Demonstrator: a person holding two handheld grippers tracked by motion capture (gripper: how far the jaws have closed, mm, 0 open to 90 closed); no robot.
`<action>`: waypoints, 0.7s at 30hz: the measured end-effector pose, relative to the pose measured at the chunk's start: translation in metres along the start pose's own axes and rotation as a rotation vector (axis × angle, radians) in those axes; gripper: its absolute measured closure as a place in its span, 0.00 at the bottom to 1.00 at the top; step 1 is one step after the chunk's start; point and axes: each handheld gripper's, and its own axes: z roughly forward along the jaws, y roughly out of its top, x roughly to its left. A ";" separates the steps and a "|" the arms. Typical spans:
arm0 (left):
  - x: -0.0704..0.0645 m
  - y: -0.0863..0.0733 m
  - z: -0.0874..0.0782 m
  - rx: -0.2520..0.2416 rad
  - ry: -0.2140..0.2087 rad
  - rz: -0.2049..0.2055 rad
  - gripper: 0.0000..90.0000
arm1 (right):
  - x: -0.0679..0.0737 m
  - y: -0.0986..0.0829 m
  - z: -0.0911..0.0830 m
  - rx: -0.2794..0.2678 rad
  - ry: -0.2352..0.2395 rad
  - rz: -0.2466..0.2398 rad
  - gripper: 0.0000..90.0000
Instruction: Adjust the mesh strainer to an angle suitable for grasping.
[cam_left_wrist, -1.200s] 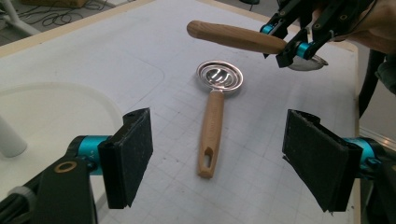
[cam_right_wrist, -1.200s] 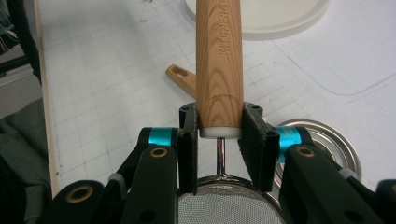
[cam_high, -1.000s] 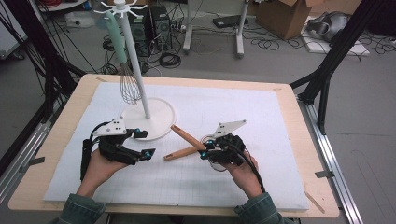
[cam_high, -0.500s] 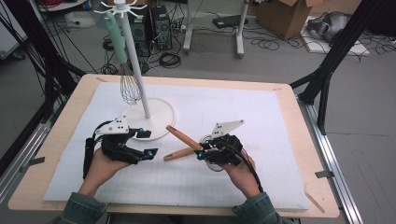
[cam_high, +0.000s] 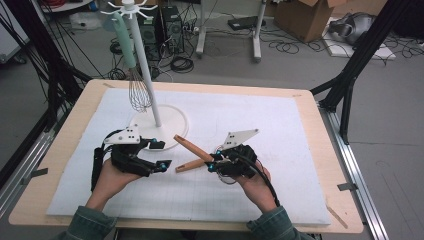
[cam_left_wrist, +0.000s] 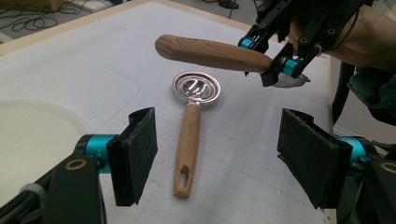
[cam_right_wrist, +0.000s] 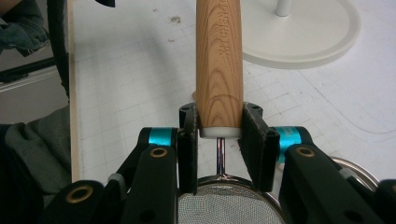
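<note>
The wooden-handled strainer (cam_right_wrist: 218, 65) sits clamped in the right gripper (cam_right_wrist: 219, 140), handle running up the middle of the right gripper view, mesh bowl low in the frame. It is held off the mat at centre of the high view. It looks light and stiff; the smooth wood could slip, so the grip near the ferrule seems wise, since the fine mesh likely dents. The left gripper (cam_left_wrist: 219, 158) hangs released, jaws wide, over a wooden-handled egg separator (cam_left_wrist: 189, 140) lying flat mid-frame. The white stand (cam_high: 160, 120) rises at upper left.

Smooth grained wood strainer handle (cam_right_wrist: 219, 65), fine metal mesh (cam_right_wrist: 224, 207); glossy metal spoon bowl (cam_left_wrist: 196, 87), matt wood handle
</note>
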 end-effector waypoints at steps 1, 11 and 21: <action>0.000 0.000 0.000 0.000 0.000 -0.002 0.32 | 0.000 0.000 0.000 -0.001 0.000 -0.003 0.77; -0.001 0.002 0.003 -0.001 -0.012 0.000 0.33 | 0.002 0.002 0.003 -0.001 0.009 -0.007 0.77; 0.002 0.004 0.009 0.002 -0.035 -0.017 0.34 | 0.002 0.006 0.011 -0.023 0.033 -0.011 0.77</action>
